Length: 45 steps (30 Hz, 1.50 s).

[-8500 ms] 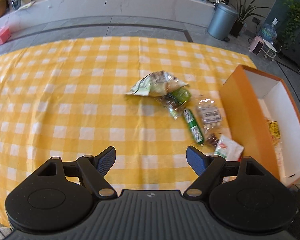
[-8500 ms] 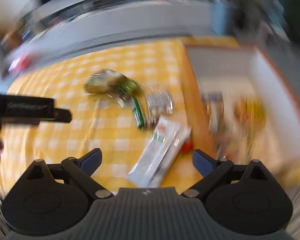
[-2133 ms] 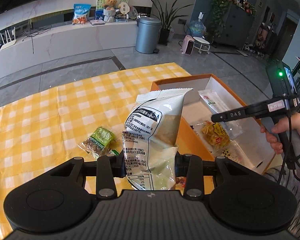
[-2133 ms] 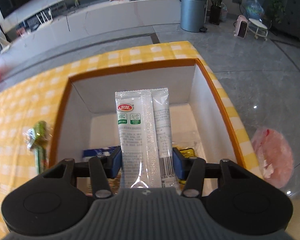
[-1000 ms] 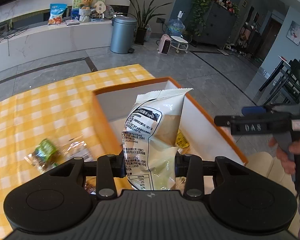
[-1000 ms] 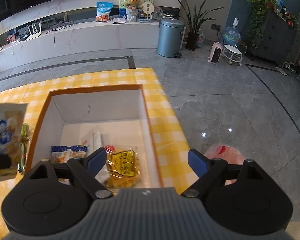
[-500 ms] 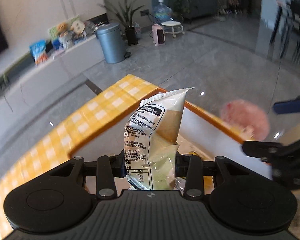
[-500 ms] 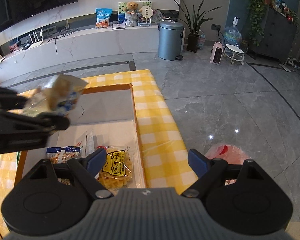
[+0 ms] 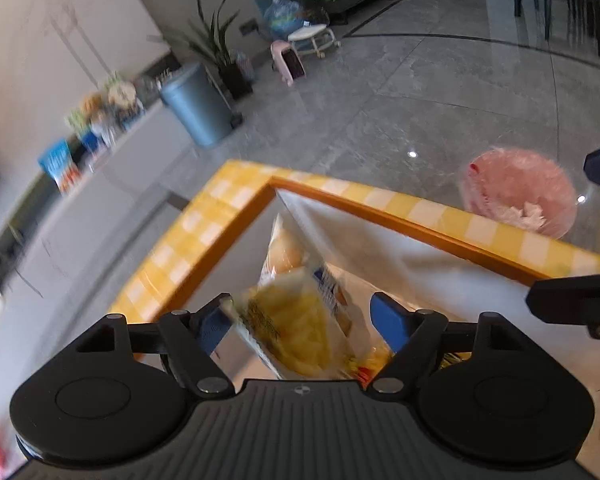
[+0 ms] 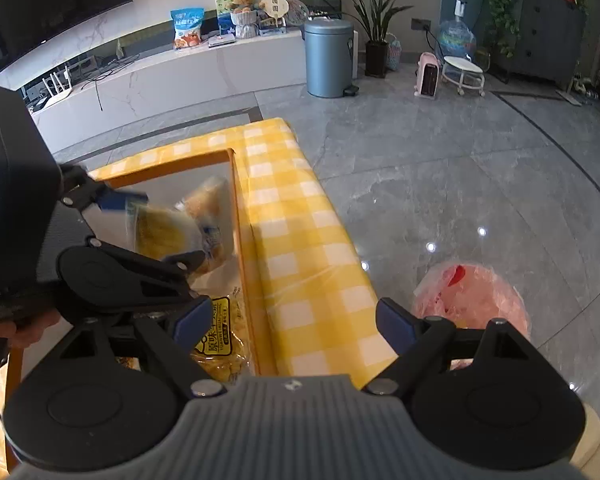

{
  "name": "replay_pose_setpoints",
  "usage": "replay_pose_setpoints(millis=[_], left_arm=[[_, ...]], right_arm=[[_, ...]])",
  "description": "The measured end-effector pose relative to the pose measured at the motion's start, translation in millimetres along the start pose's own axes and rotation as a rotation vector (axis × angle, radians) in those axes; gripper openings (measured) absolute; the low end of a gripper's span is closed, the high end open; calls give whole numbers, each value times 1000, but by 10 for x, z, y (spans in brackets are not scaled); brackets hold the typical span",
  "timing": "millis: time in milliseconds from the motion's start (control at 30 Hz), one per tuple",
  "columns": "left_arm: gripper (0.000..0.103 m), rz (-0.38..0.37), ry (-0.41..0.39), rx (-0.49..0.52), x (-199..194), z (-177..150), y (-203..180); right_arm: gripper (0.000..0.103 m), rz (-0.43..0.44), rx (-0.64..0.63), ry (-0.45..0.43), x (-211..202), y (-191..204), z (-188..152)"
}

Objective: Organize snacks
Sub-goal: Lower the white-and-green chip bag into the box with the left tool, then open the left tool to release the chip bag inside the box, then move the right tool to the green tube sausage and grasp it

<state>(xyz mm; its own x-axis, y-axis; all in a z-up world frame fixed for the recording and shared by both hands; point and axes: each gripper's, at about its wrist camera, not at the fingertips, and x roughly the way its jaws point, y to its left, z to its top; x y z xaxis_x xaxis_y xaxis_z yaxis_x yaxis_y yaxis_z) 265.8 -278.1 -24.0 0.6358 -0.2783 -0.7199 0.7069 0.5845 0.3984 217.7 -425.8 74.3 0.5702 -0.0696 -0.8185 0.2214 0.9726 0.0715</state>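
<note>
Now the left tongs [image 9: 296, 318] are opening over the orange-rimmed box [image 9: 400, 222], and the snack bag [image 9: 300, 304] hangs blurred between the blue pads [image 9: 388, 320], no longer pinched and tipping into the far corner of the box. From the right wrist view the same bag [image 10: 180, 228] sits slanted against the far inner wall. The right tongs [image 10: 290, 326] stand wide apart with nothing between them, over the near right edge of the box and the checked cloth [image 10: 300, 248].

As I judge it, the step in hand is the drop of this bag into the box. Next the left tongs need lifting clear, then a return to whatever snacks lie on the desk, which neither view shows.

The bag is glossy crinkled film, clear in part, showing pale yellow pieces. A flat packet [image 10: 220, 336] with yellow contents and a dark label lies on the box floor, nearer. The box walls are smooth and white inside; the cloth is yellow and white squares, with a plastic sheen.
</note>
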Motion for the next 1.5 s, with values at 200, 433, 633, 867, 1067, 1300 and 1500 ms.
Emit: replay_pose_setpoints(millis=[200,433,633,867,1067,1300,1500], left_arm=[[93,48,-32,21,-94,-16,-12],[93,34,-54,-66,-384,-40,250],[93,8,-74,-120,-700,-87,439],[93,49,-115,-216,-1121,-193,625],[93,52,-69,-331,-1363,-300,817],[94,16,12,-499,-1533,-664,1097],[93,31,97,-620,-1707,-1123,1332]], right_arm=[[86,-3,6,6,-11,-25,-17],[86,1,-13,-5,-109,90,-14],[86,11,-12,-40,-314,201,-25],[91,6,-39,-83,-671,407,-49],[92,21,-53,-135,-1018,608,-85],[98,43,-114,-157,-1297,944,-93],[100,74,-198,-171,-1435,1359,-64]])
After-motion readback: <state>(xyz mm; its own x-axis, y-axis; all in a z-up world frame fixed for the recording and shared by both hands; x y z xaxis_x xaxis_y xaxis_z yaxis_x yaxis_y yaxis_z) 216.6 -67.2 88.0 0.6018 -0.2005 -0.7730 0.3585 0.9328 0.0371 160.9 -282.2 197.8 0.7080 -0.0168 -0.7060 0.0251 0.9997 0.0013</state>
